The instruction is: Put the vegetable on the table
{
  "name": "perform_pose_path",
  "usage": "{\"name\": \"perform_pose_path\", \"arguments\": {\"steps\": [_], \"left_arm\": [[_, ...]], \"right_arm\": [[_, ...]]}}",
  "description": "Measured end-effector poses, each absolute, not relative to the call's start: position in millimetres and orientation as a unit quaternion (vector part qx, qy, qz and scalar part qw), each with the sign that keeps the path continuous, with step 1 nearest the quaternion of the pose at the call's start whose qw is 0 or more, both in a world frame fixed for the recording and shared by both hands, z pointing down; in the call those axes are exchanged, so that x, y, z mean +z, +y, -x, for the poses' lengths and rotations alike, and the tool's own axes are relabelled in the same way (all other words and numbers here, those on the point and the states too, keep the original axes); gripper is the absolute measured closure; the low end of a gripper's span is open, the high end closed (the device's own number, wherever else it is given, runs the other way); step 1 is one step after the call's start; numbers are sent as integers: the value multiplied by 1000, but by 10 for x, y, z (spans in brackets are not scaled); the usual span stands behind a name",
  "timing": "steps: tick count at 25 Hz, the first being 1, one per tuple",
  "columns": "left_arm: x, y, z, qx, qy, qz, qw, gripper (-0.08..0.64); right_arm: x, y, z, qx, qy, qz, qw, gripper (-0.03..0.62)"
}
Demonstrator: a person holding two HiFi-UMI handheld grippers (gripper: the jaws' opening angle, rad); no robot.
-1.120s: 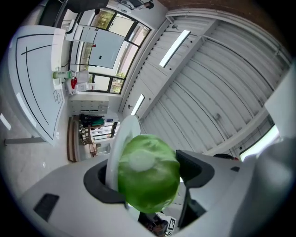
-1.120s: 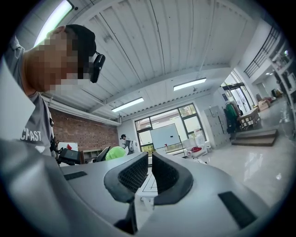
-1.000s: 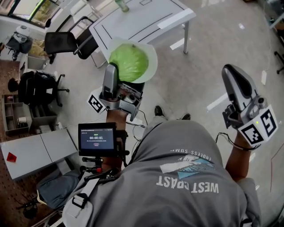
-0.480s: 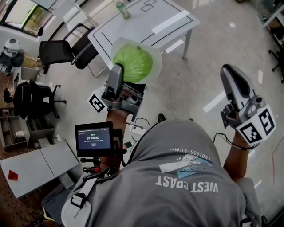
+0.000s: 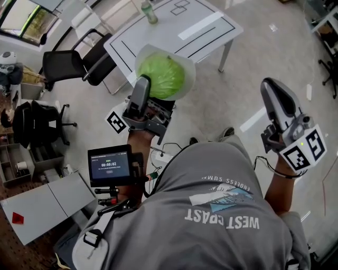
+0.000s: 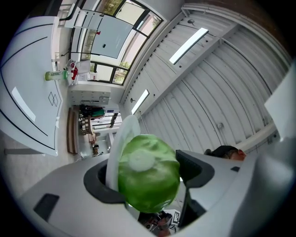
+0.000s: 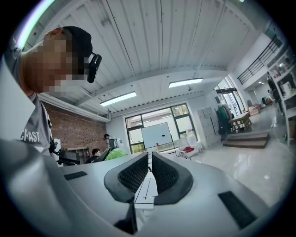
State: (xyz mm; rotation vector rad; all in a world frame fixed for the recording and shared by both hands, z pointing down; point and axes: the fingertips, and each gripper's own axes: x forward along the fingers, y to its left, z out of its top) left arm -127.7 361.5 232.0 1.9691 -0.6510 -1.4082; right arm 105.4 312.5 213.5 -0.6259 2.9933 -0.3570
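**A:** L gripper, what's it doing?

**B:** The left gripper (image 6: 147, 176) is pinching the cabbage (image 5: 161, 75), jaws standing wide round it. A white plate (image 6: 121, 139) is sitting btwn one jaw and the cabbage, so it's being carried along too.

**A:** And the R one?

**B:** The right gripper (image 7: 149, 173) is hanging out at the person's right side, jaws drawn almost together w/ nothing btwn them. It's playing no part here.

**A:** Where's the veg vs. the table?

**B:** It's being held up in the air by the near edge of the white table (image 5: 200, 37), close to the corner on the left of the head view. It isn't touching the top. I can't tell whether it's hanging over the top or over the floor (image 5: 232, 89). A bottle (image 5: 149, 11) is standing at the far edge, well apart.

**A:** So how far along?

**B:** I'm judging the pick-up as done and the carry as underway, approx. halfway. What's remaining is bringing the cabbage over the tabletop, lowering it till it's resting there, then opening the jaws and backing off.
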Motion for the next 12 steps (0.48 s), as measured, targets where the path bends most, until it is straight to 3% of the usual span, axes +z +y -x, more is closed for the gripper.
{"name": "perform_pose_path", "arguments": {"steps": [12], "left_arm": [[2350, 2826, 929, -547, -271, -733, 300, 213]], "right_arm": [[2101, 2178, -1356, -116, 978, 170, 22, 581]]}}
